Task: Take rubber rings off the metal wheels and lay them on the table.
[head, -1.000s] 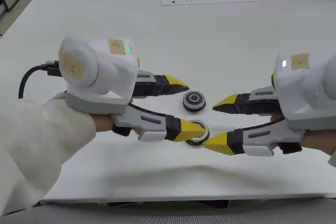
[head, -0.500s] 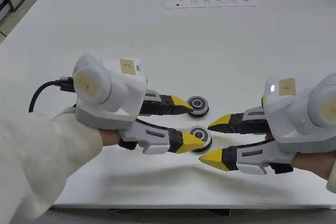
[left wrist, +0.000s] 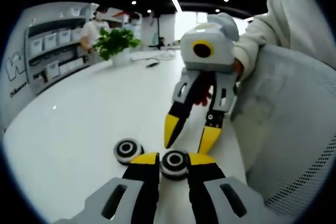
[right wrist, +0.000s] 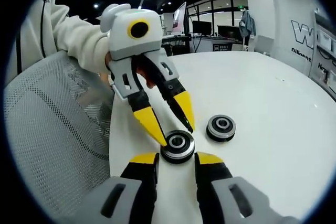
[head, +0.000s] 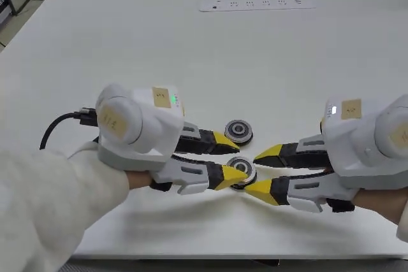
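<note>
The left gripper [head: 241,160] is reaching in low and level, its yellow-tipped jaws pinching the near wheel [left wrist: 174,164], a round metal disc with a black rubber rim lying flat on the smooth white table [head: 191,49]. The right gripper [head: 250,172] is facing it, jaws standing apart around that wheel's other side, and a second wheel [head: 238,130] is lying just beyond.

Near wheel [right wrist: 177,147]: black rim, silver centre. Flanking it, yellow tips over black, white-and-grey shells on left claw [head: 240,158] and right claw [head: 250,172]. Beyond it, matching black-and-silver far wheel [head: 238,130]. White worktop [head: 191,49] all round it. Green light on left claw.
</note>
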A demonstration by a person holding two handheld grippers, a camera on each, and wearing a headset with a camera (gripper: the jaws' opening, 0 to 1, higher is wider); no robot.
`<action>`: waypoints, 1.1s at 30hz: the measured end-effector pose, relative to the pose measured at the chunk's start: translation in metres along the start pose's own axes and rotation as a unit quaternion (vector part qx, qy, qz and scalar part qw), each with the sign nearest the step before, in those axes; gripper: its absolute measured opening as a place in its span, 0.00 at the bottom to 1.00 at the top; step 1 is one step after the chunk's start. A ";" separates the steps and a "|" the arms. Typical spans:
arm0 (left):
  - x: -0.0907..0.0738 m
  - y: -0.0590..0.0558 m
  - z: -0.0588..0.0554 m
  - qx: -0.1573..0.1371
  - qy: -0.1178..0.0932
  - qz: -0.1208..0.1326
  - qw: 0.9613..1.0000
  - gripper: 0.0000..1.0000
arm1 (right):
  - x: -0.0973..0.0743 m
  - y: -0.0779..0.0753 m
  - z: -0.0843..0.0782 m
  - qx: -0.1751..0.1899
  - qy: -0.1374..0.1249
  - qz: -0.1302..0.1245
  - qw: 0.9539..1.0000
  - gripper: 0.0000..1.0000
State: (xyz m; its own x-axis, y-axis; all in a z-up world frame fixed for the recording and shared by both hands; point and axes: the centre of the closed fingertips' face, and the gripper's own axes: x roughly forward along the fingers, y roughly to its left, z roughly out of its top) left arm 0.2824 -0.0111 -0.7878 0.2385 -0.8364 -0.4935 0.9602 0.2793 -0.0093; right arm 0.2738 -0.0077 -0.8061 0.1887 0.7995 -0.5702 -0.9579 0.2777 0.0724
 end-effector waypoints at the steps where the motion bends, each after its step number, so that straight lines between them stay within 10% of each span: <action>1: 0.001 -0.001 -0.001 0.004 0.002 -0.001 1.000 0.20 | 0.000 0.000 0.000 0.001 0.000 0.001 1.000 0.24; 33: 0.005 -0.001 -0.008 0.030 0.010 -0.001 1.000 0.14 | -0.003 -0.011 -0.006 -0.022 0.021 -0.027 0.999 0.00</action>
State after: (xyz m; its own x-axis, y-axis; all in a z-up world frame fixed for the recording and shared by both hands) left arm 0.2812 -0.0118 -0.7967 0.2337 -0.8274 -0.5107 0.9679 0.2480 0.0413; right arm 0.2828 -0.0158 -0.8100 0.2317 0.7604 -0.6067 -0.9554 0.2953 0.0053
